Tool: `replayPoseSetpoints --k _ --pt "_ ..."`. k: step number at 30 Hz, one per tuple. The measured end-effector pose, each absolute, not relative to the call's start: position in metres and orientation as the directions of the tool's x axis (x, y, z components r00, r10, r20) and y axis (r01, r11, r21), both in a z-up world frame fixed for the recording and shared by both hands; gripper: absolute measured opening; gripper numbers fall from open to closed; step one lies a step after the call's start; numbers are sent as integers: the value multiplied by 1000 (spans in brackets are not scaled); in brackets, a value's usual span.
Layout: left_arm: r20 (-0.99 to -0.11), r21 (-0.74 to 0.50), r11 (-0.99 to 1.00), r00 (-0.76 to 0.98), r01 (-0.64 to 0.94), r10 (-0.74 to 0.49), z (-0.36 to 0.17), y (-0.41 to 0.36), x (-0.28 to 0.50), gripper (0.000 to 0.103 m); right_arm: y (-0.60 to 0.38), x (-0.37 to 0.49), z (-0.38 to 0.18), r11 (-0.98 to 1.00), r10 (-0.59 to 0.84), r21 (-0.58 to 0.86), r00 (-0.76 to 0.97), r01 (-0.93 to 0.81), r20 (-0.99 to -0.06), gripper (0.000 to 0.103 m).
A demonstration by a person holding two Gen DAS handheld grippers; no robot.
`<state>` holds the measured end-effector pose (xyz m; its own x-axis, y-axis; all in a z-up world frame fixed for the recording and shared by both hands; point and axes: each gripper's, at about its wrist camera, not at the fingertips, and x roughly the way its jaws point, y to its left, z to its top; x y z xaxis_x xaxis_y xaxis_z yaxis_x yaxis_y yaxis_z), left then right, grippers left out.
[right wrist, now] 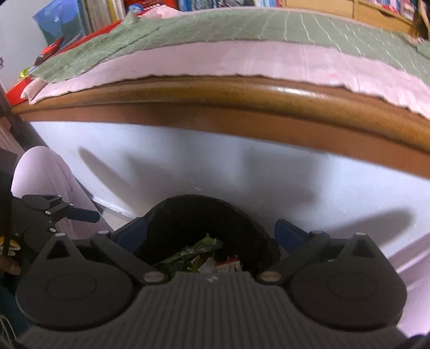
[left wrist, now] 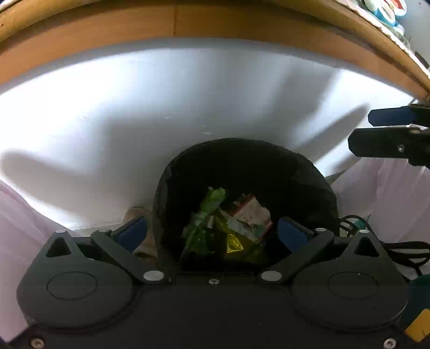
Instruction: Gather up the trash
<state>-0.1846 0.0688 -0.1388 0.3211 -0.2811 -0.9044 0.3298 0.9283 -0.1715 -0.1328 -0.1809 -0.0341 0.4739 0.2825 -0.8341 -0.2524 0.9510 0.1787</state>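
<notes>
A bin lined with a black bag (left wrist: 309, 188) stands on the floor against a white panel. Inside lie a green wrapper (left wrist: 207, 214), a red-and-white carton (left wrist: 250, 214) and a bit of yellow foil (left wrist: 233, 245). My left gripper (left wrist: 212, 233) hovers over the bin mouth, open wide and holding nothing. The right gripper (left wrist: 376, 131) pokes in from the right edge, above the bin. In the right wrist view the bin (right wrist: 242, 225) is just below my right gripper (right wrist: 211, 232), which is open and holds nothing; the green wrapper (right wrist: 193, 251) and carton (right wrist: 228, 264) show inside. The left gripper (right wrist: 80, 213) is at the left.
A wooden desk edge (right wrist: 242, 91) overhangs the white panel (right wrist: 242, 171). On the desk lie a pink sheet (right wrist: 242, 59) and a green cutting mat (right wrist: 215, 26), with books (right wrist: 80, 16) behind. Pink cloth (left wrist: 389, 201) hangs on both sides. Black cables (left wrist: 403, 249) lie right of the bin.
</notes>
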Motion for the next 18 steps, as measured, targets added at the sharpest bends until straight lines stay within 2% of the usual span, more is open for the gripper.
replayPoseSetpoints --k 5,13,18 --pt "-922 -142 923 291 358 -255 -141 58 -190 103 -182 -135 -50 959 255 172 420 -225 -871 103" --pt "-964 -106 917 188 384 -190 -159 45 -200 103 -165 -150 -101 962 131 66 237 -264 -963 103" --pt "-976 -80 918 154 390 -150 -169 38 -203 103 -172 -161 -123 974 129 98 150 -203 -980 103"
